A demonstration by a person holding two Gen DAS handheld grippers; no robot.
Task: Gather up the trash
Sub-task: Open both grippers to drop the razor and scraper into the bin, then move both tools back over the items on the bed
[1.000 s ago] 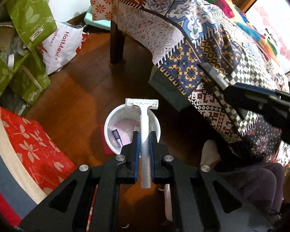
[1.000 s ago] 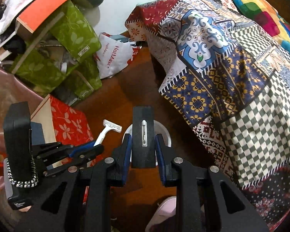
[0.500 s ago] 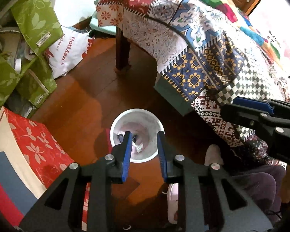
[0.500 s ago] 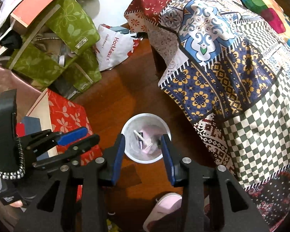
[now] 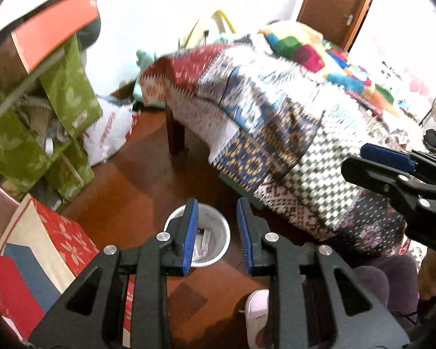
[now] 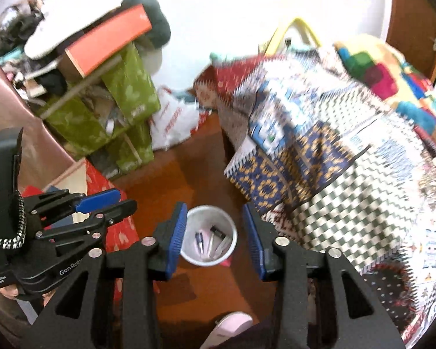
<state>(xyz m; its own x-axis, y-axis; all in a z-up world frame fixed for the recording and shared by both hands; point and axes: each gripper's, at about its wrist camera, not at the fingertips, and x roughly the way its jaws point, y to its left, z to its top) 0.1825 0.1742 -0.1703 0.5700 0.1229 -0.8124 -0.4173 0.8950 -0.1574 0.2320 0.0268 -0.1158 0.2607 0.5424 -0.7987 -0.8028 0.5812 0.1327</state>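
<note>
A small white trash bin stands on the wooden floor beside the table; it also shows in the right wrist view. Several pieces of trash lie inside it, among them a white razor and a dark flat piece. My left gripper is open and empty, above the bin. My right gripper is open and empty, also above the bin. Each gripper shows in the other's view: the right one, the left one.
A table under a patchwork cloth fills the right side. Green bags, a white plastic bag and boxes stand at the left. A red floral box lies by the bin. A pink slipper is near the bottom.
My left gripper opened and dropped the white razor into the bin. My right gripper opened and dropped the dark flat piece in. Both grippers have since lifted and tilted upward.
</note>
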